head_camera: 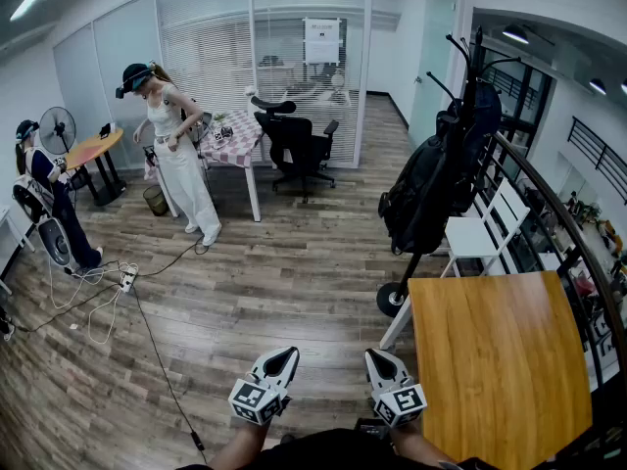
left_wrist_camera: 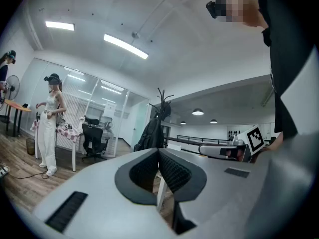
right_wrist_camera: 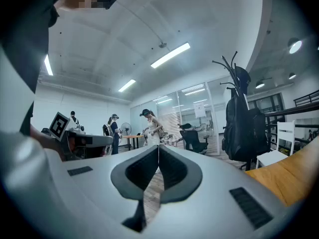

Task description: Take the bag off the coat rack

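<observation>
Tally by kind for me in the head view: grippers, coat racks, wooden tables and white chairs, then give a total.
Grippers: 2 (left gripper and right gripper, both shut with nothing between the jaws)
Coat rack: 1
Wooden table: 1
White chair: 1
Total: 5

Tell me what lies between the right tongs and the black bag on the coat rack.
Head view: from the right tongs to the black bag, only brown plank floor and the coat rack's round black base; the orange wooden table sits beside.
</observation>
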`<state>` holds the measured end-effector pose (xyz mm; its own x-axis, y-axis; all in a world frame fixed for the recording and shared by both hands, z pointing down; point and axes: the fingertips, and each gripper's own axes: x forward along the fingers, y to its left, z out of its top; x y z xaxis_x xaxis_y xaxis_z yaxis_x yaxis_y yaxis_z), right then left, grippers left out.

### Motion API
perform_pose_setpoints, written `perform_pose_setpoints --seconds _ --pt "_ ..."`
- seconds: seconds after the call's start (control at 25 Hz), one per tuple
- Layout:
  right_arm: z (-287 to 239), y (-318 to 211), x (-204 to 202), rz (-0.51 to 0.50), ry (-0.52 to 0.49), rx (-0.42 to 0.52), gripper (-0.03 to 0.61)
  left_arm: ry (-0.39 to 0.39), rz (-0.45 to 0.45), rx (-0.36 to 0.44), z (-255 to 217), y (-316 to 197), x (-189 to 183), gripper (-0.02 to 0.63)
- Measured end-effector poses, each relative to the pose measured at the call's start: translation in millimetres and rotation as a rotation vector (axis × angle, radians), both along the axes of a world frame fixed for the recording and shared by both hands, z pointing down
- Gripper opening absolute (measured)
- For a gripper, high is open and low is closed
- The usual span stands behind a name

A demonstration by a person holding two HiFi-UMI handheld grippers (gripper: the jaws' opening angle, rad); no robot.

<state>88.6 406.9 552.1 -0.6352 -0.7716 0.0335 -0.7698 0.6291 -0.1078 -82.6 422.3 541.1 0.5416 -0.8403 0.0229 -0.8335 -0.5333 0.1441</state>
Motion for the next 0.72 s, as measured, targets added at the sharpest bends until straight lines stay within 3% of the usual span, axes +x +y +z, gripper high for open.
perform_pose_setpoints --seconds 0.52,0.72 --pt "-1 16 10 0.022 -0.013 -0.008 0.032 0.003 0.023 0.007 -6 10 9 0.017" --pt "-5 18 21 0.034 -0.063 0.004 0.032 0.005 0.024 -0.010 0 12 14 0.017"
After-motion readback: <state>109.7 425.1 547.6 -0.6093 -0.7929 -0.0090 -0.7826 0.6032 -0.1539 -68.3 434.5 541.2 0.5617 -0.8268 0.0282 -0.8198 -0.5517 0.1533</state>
